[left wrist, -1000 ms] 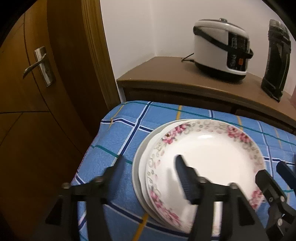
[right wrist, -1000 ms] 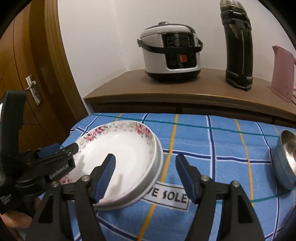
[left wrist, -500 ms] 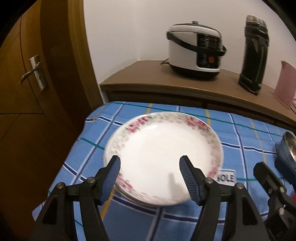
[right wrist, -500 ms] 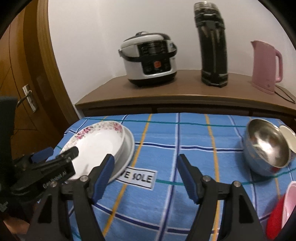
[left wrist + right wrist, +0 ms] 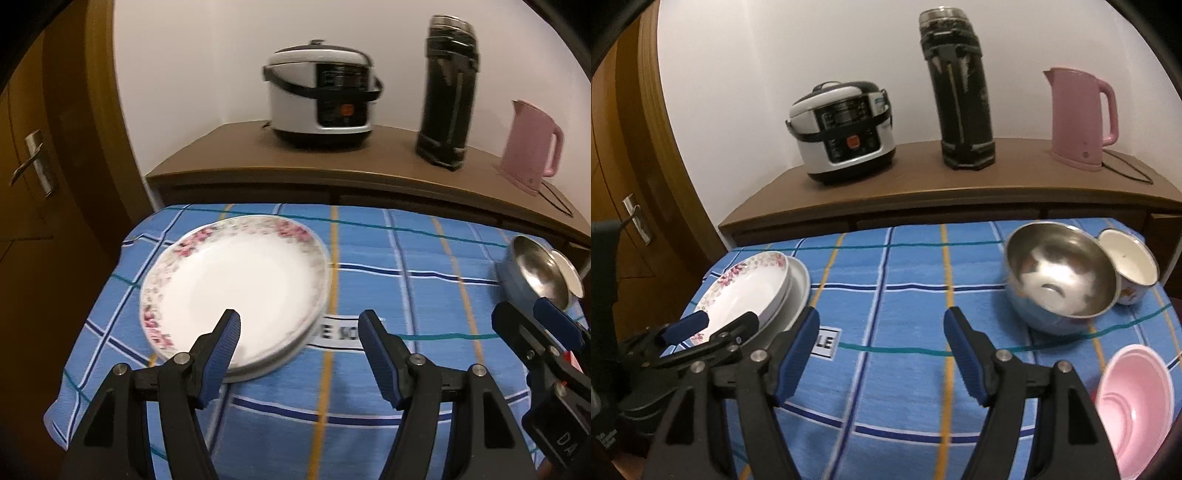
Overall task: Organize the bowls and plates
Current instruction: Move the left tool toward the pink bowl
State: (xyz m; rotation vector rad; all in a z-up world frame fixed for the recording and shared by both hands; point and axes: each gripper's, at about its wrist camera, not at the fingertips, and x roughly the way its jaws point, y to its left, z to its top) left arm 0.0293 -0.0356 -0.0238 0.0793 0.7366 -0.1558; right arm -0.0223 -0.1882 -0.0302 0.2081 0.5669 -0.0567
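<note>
Steel bowl [image 5: 1058, 275], right of frame — light, rigid, slick; I'd pinch its rim. Stacked floral plates [image 5: 236, 291] are brittle. Left gripper [image 5: 299, 332] and right gripper [image 5: 881, 330] both gape empty.

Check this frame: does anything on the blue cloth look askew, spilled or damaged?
Nothing spilled or broken. Two things sit unevenly: the steel bowl is tipped on its side toward the camera beside a white cup, and the floral plate lies off-centre on the plain plate under it. The pink bowl at the near right edge also leans.
</note>
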